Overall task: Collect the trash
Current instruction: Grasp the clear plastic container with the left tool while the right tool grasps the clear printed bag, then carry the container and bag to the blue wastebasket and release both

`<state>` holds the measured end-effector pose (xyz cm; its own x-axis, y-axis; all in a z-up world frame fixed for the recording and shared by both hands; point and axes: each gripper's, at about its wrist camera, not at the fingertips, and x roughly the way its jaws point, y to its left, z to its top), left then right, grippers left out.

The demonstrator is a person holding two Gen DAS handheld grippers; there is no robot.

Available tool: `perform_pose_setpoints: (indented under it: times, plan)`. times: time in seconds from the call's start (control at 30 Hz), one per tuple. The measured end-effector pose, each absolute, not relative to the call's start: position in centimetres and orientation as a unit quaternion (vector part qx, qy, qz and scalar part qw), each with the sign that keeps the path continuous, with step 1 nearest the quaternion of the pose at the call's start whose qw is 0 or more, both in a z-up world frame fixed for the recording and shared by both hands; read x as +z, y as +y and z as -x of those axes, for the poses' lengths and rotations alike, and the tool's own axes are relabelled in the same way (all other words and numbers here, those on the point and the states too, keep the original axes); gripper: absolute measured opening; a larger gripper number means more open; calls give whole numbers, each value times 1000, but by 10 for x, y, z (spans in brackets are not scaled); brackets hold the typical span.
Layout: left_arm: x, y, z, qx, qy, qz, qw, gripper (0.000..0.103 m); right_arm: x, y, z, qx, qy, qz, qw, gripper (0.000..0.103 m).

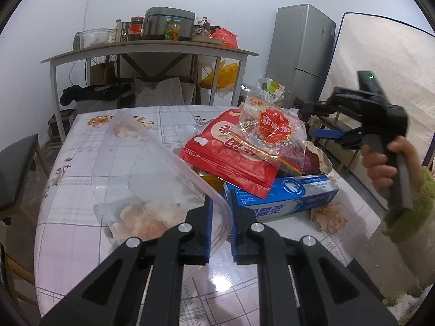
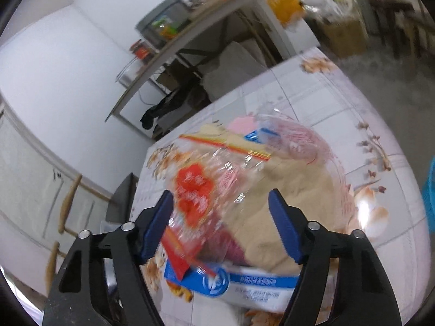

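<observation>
On the worktop, all the trash sits in one loose heap toward the right side: a red pouch leaning across a blue box, with a crinkly clear wrapper perched on top. Looks like it's been bunched together so it can go out in a few grabs rather than piece by piece.

The left claw is nearly closed, pinching the rim of a clear tub between its blue pads. The tub tilts up off the cloth with some pinkish leftovers slumped in the low corner, so gripping the edge makes sense; the walls are too wide to get around.

The right claw is spread wide and holds nothing, hovering just above the wrapper and a beige lump in the heap. The view is blurred, so whether a pad touches the plastic can't be told. The wide gap is probably for taking a puffy, slippery wrapper that would slide out of a narrow bite.
</observation>
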<state>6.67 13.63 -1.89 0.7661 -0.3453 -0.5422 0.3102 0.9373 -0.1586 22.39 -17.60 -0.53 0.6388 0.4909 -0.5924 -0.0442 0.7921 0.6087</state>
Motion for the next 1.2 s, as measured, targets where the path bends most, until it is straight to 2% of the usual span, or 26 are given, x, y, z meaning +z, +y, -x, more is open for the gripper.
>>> perform_pose_setpoints:
  times: [0.17, 0.27, 0.33, 0.43, 0.53, 0.8, 1.03, 1.2]
  plan:
    - [-21, 138, -70, -177, 296, 35, 938, 10, -19, -185, -242, 161, 405, -329, 838, 57]
    - [-22, 138, -72, -177, 298, 37, 937, 10, -22, -187, -246, 165, 408, -345, 829, 45]
    - [-23, 138, -72, -178, 298, 38, 937, 10, -23, -189, -248, 167, 409, -351, 826, 28]
    - [-22, 137, -72, -175, 296, 34, 938, 10, -22, -192, -244, 171, 406, -356, 824, 15]
    - [-21, 137, -73, -172, 295, 31, 939, 10, -19, -195, -239, 179, 396, -367, 822, 8]
    - [-8, 138, -63, -149, 285, 8, 947, 10, -8, -203, -224, 232, 363, -409, 804, 1]
    - [28, 137, -45, -160, 248, 1, 955, 10, 25, -218, -195, 280, 305, -426, 805, 0]
    - [63, 106, -37, -203, 214, -10, 956, 10, 48, -252, -157, 283, 254, -434, 817, 0]
